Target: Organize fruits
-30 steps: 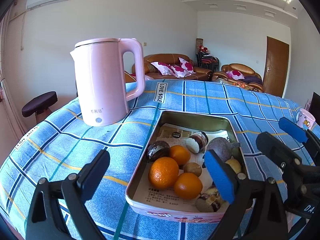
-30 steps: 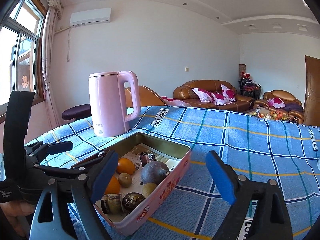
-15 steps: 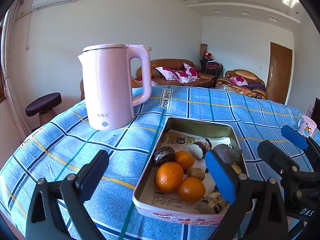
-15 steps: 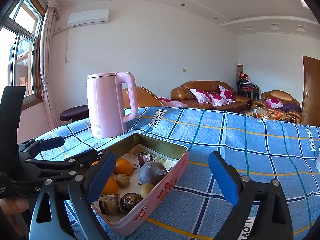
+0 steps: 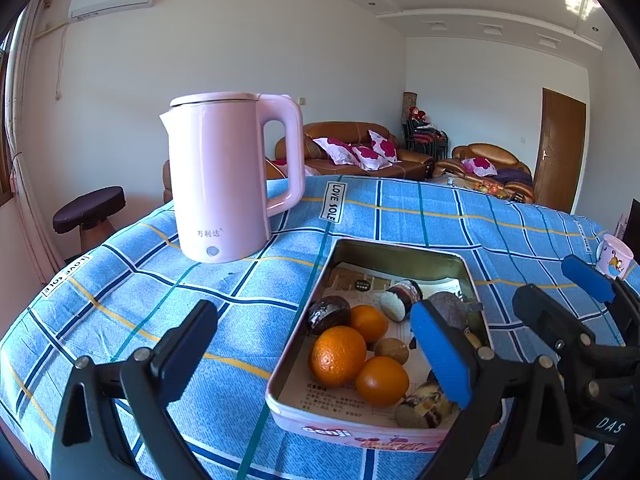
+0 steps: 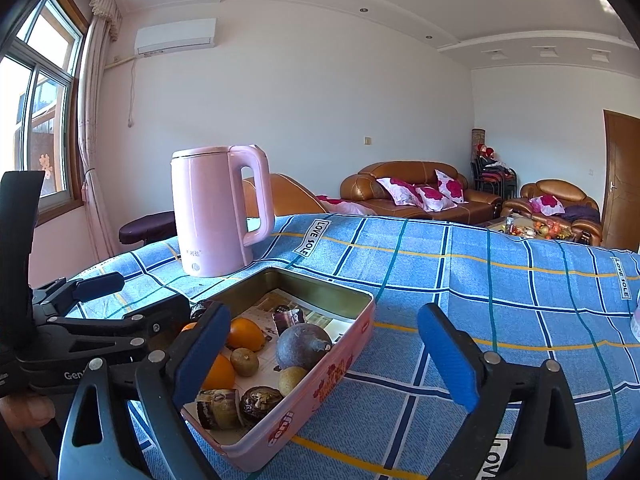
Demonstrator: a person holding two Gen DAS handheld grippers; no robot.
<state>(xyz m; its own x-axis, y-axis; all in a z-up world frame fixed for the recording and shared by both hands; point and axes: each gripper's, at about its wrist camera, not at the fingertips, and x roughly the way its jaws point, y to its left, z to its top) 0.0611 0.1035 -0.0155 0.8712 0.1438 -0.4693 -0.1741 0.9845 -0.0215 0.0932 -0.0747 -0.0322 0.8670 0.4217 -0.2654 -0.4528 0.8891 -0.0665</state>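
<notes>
Left wrist view: the left gripper [image 5: 316,356] is hovering low, jaws spread wide, gripping nothing.
Right gripper [image 6: 320,356]: likewise gaping, carrying nothing, over the tin's near edge.
Fruits: three oranges [image 5: 338,356], a purple fruit [image 6: 302,346] and small brown ones are lying together in the pink tin [image 6: 320,392].
Progress: fitting either gathered fruit or sorting pending.
Hidden: wrapped items are hard to identify.
Far: a pink kettle [image 5: 224,176] is standing behind.

A pink rectangular metal tin [image 5: 372,428] sits lower centre of the left wrist view on the blue checked tablecloth [image 5: 440,216], holding round orange fruits [image 5: 338,356]. Up-left behind it stands the pink plastic electric kettle [image 5: 224,176].
</notes>
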